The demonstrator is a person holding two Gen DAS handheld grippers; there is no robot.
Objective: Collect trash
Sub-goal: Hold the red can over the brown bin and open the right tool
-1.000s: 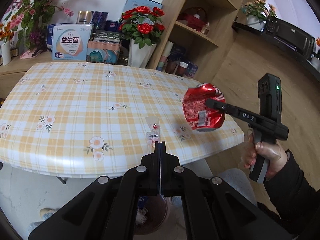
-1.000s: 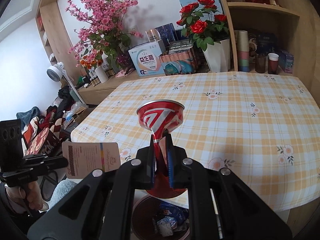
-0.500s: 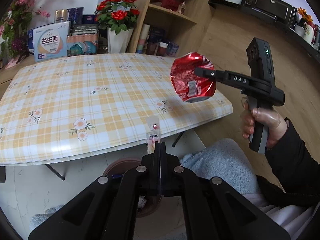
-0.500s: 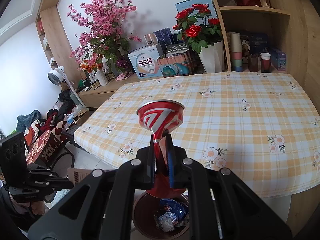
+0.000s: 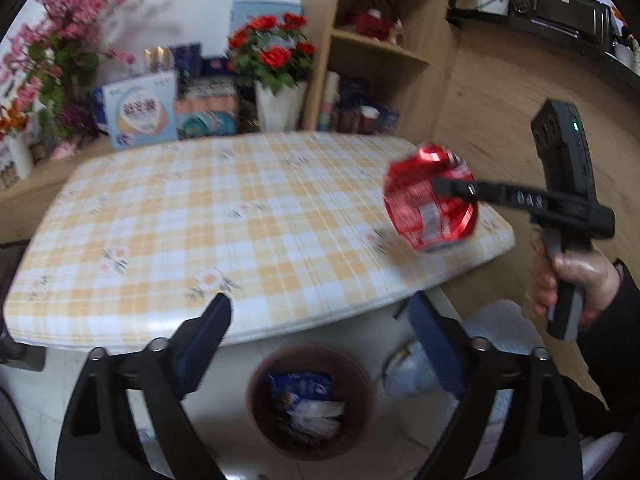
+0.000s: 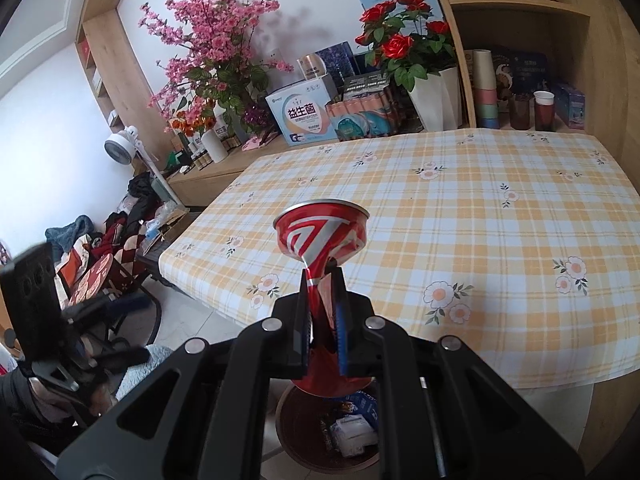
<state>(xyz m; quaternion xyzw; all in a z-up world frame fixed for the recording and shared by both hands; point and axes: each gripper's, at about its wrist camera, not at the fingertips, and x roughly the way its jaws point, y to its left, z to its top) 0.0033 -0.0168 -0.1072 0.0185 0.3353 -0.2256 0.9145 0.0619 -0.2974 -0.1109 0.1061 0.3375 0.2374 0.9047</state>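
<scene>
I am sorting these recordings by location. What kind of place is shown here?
Most likely a lived-in home room, perhaps a dining area: a table with a checked floral tablecloth, a wooden shelf unit with cups, a vase of red roses, and clothes piled by the wall.

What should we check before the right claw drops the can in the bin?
1. Right claw shut on crushed red can: ok.
2. Can above brown trash bin opening: seems so in the right wrist view, but the left wrist view places it over the table edge: cannot tell.
3. Bin has room: some wrappers inside, not full: ok.
4. Left claw, jaws just opened, nothing between them: ok.
5. Left claw clear of the drop path: it sits over the bin: not ok.
6. Tabletop free of other trash: ok.
</scene>
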